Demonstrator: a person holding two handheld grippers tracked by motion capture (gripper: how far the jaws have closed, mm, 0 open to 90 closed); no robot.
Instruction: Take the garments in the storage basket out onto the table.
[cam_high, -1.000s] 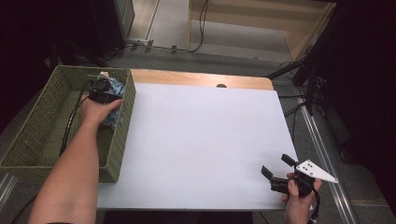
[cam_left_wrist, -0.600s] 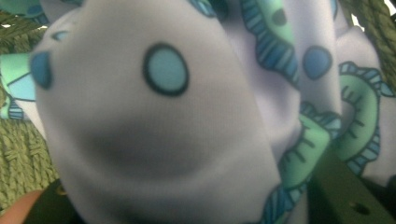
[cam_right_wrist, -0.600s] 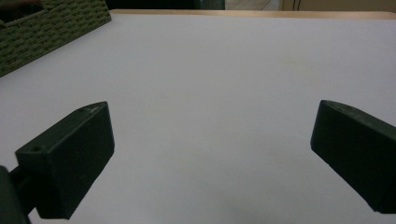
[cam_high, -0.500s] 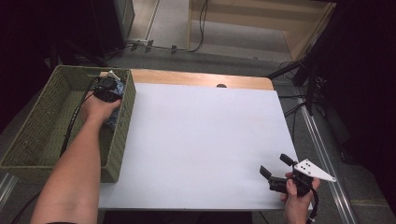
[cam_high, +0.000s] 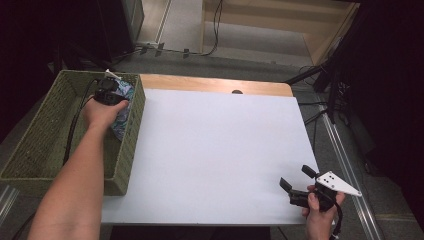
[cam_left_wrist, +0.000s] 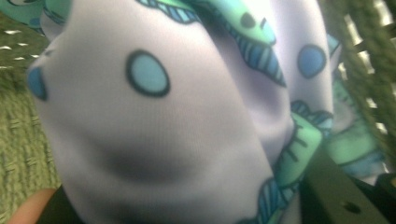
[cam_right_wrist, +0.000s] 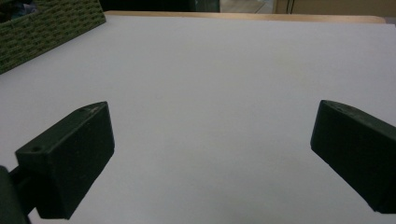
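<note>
Left gripper view: smooth printed cloth (cam_left_wrist: 154, 121), woven basket (cam_left_wrist: 21, 126).

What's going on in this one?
A person works at a white table with a gripper in each hand. The left gripper is down in the far right corner of the green woven basket, where its jaws have just been closing around a patterned cloth; the cloth bunches between them and looks gripped, still inside the basket. The right gripper rests near the table's front right corner, jaws wide open with nothing between them.
</note>
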